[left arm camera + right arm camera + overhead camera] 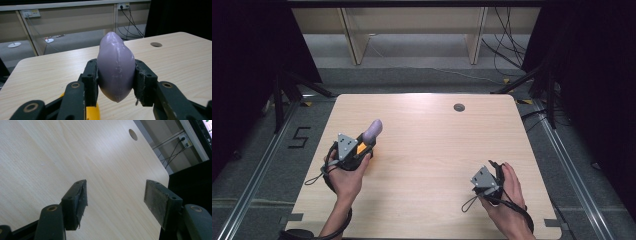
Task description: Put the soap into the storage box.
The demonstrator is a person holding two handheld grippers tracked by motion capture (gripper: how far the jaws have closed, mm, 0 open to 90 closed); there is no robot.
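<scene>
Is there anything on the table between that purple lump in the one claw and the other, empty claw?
Nothing visible. The purple lump sits clamped in the left gripper, and the bare wooden table stretches across to the right gripper, whose jaws stand apart.

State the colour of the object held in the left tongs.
Pale purple object; clearest in the left gripper view.
</scene>
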